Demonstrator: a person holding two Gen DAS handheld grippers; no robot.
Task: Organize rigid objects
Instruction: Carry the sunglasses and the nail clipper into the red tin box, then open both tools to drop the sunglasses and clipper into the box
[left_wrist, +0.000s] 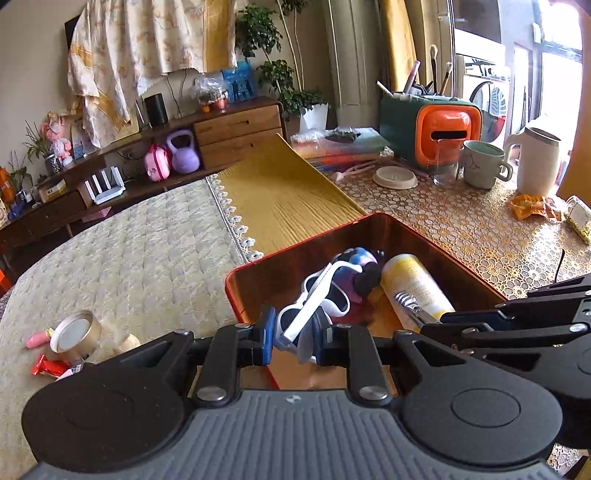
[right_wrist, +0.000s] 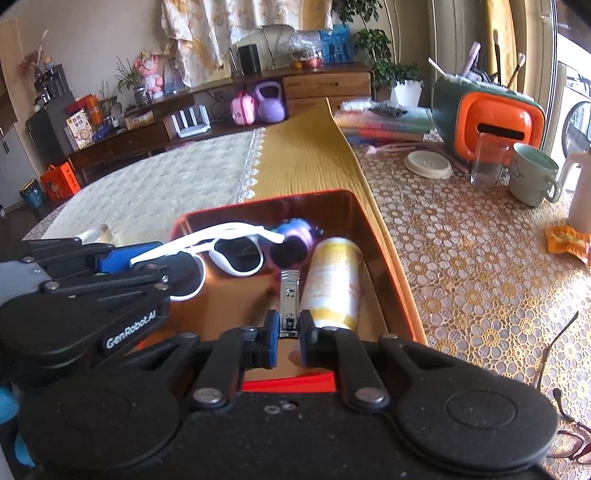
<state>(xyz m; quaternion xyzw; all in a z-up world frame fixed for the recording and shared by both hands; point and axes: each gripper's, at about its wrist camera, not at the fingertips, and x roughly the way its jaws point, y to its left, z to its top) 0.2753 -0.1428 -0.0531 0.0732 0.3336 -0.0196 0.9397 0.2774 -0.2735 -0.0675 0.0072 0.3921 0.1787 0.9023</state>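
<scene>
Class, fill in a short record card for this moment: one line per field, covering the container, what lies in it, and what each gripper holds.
container: red tin box, open, on the table
inside: yellow can lying on its side; purple toy
left gripper: shut on white sunglasses, over the box
right gripper: shut on nail clipper, over the box
outside the box: gold-lidded jar, mug

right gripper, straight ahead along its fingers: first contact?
Right gripper is shut on the nail clipper. Past the clipper's tip, the dark end of the purple toy probably comes first; the yellow can lies just right. Depth unclear.
</scene>
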